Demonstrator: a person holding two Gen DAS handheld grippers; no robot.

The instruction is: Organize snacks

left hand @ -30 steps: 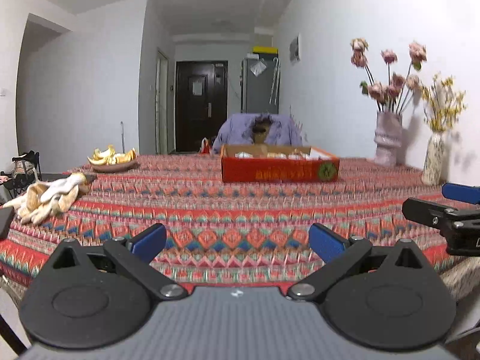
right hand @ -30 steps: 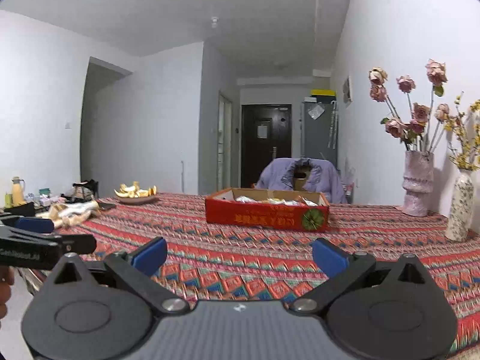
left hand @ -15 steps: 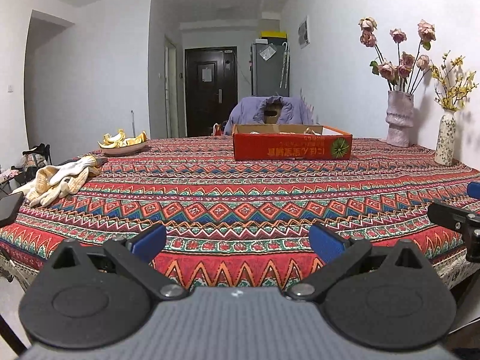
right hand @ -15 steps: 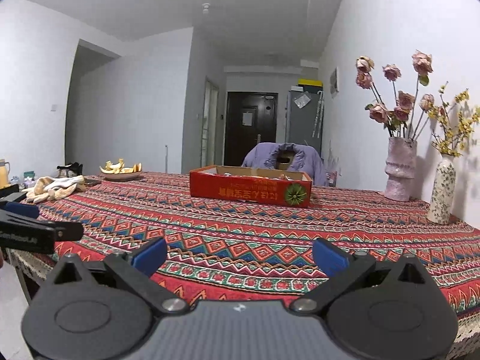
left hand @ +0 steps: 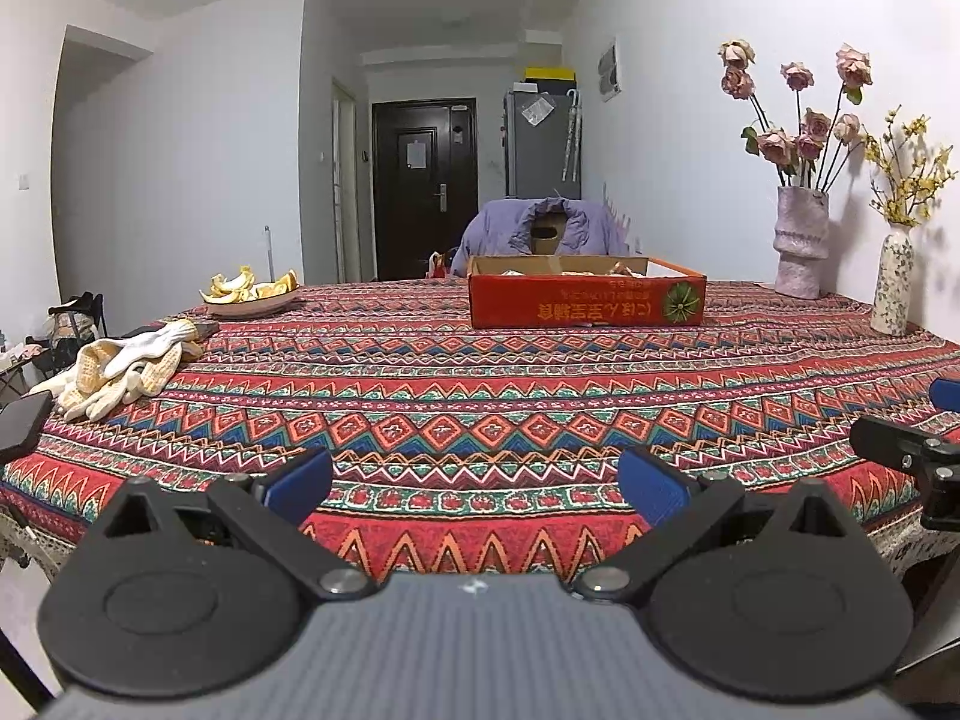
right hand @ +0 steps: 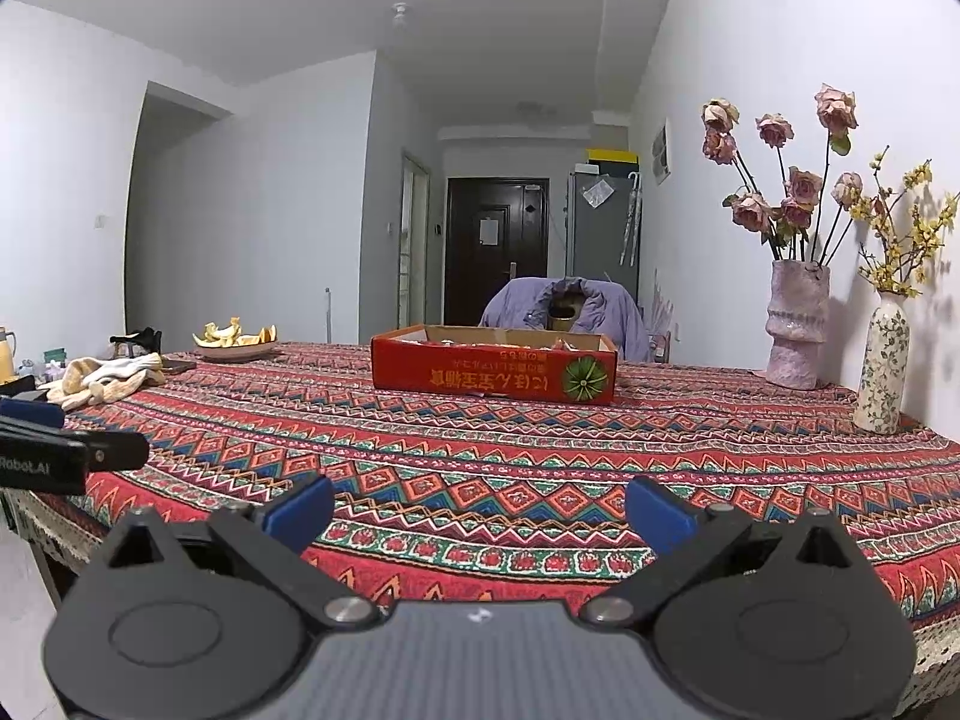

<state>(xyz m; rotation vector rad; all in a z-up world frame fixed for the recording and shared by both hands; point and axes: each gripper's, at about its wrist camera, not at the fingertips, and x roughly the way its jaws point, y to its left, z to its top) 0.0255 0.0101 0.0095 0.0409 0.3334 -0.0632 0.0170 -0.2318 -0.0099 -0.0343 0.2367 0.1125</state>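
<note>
A shallow red cardboard box [left hand: 587, 297] [right hand: 493, 371] sits far back on the patterned tablecloth, with snack packets only partly showing above its rim. My left gripper [left hand: 477, 483] hovers at the table's near edge, open, nothing between its blue-padded fingers. My right gripper [right hand: 478, 507] is also open and empty at the near edge. Each gripper shows in the other's view: the right one's fingers [left hand: 900, 450] at the right edge, the left one's fingers [right hand: 66, 459] at the left edge.
Pale work gloves [left hand: 123, 363] [right hand: 102, 378] and a dark phone [left hand: 21, 426] lie at the table's left. A plate of orange peels [left hand: 252, 294] sits back left. Two flower vases [left hand: 801, 240] [right hand: 882, 366] stand along the right wall. A chair with a purple jacket [left hand: 543, 234] is behind the table.
Both grippers have dropped lower and pulled back toward the near table edge, so the box now appears at eye level. Both stay open and empty.
</note>
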